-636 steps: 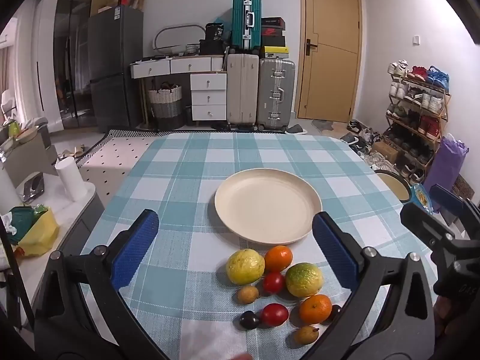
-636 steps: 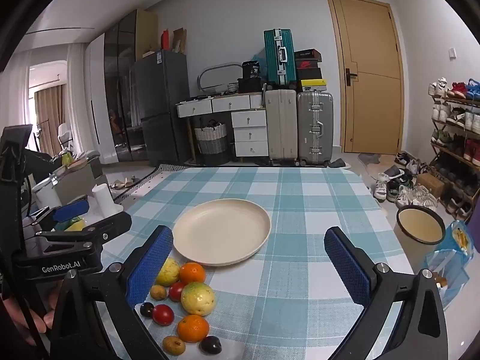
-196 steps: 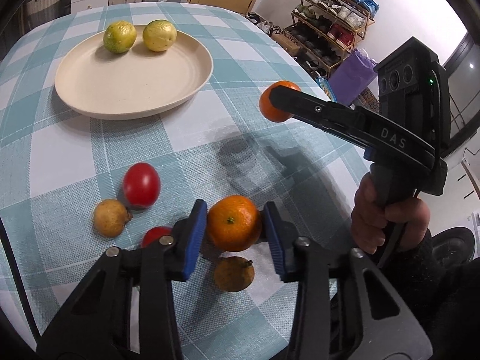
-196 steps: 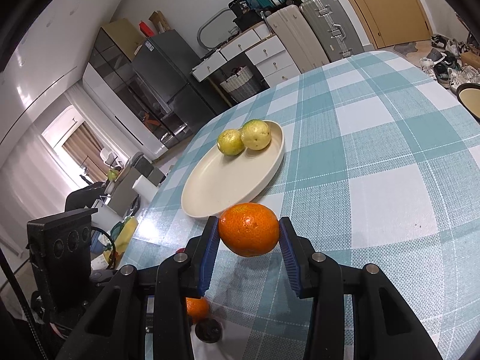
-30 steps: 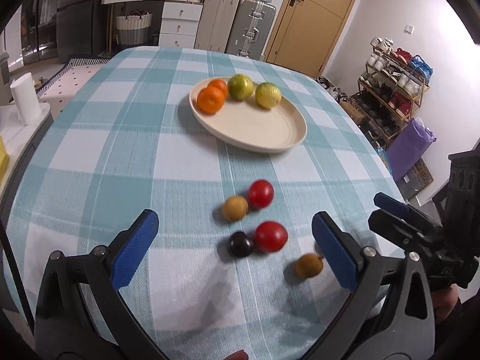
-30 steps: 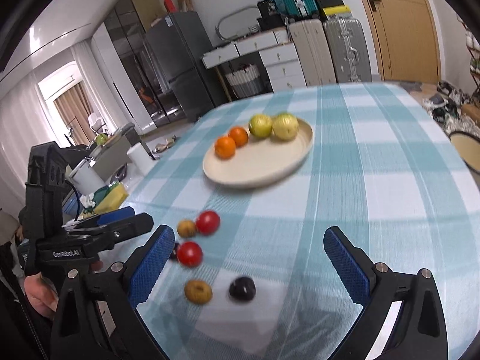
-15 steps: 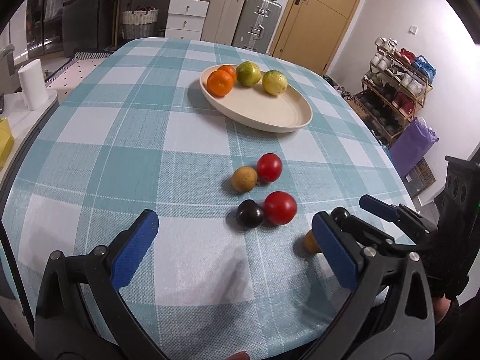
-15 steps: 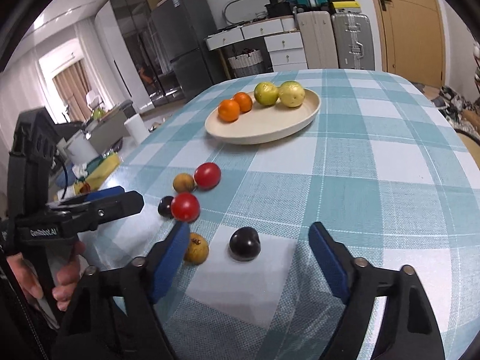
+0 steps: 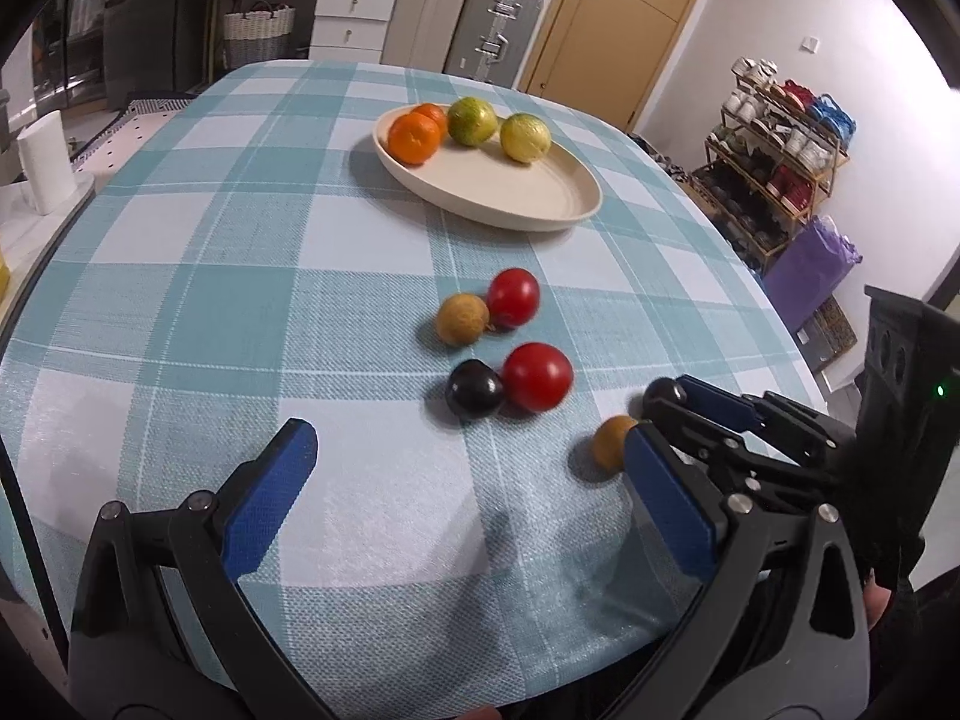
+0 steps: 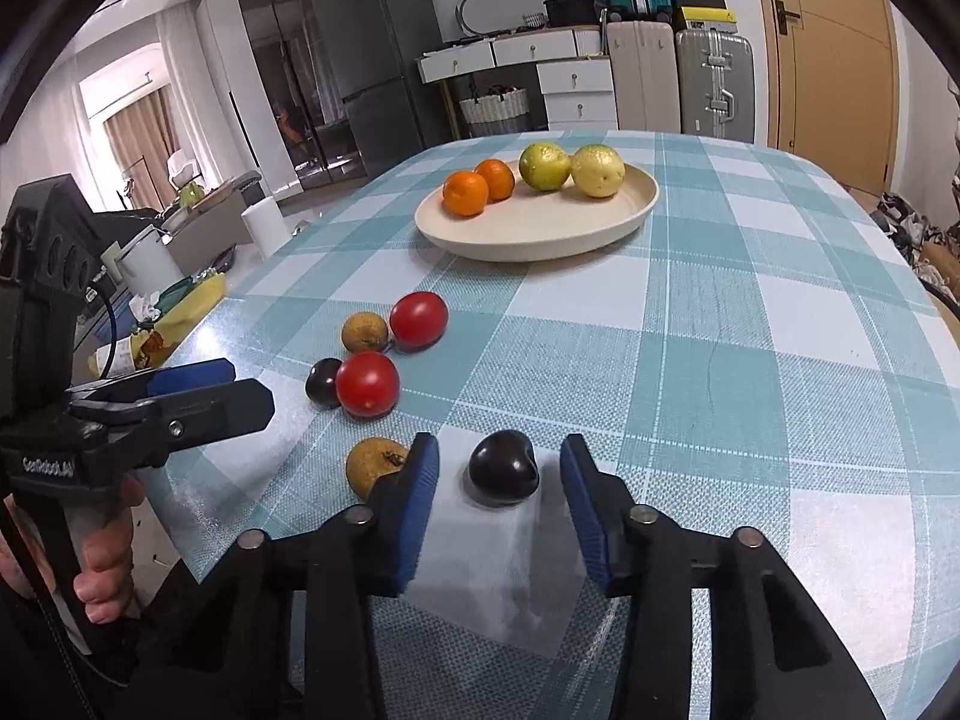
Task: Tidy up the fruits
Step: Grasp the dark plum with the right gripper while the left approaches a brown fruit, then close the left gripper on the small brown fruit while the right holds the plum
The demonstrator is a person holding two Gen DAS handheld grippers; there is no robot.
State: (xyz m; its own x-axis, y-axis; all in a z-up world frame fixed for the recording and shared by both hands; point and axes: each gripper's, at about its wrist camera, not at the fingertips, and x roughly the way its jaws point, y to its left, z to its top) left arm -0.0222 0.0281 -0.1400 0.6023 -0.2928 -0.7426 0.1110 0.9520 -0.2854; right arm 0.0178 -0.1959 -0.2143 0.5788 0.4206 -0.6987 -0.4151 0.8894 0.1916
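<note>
A cream plate [image 10: 636, 213] on a teal checked cloth holds two oranges [image 10: 465, 192] and two yellow-green citrus fruits [image 10: 544, 166] along its far rim. Nearer lie two red tomatoes [image 10: 367, 384], two brown longans [image 10: 365, 332] and two dark plums [image 10: 503, 468].

Teal-white checked tablecloth [image 10: 720, 360]; cream plate [image 10: 540, 240]; blue fingers [image 10: 414, 498]; dark-purple plum [image 10: 503, 468].

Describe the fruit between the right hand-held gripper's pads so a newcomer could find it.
Start at the cream plate, then come down the checked tablecloth to its near edge. The dark plum lies alone between the closing right hand-held gripper pads, untouched; the other dark plum touches a tomato.
</note>
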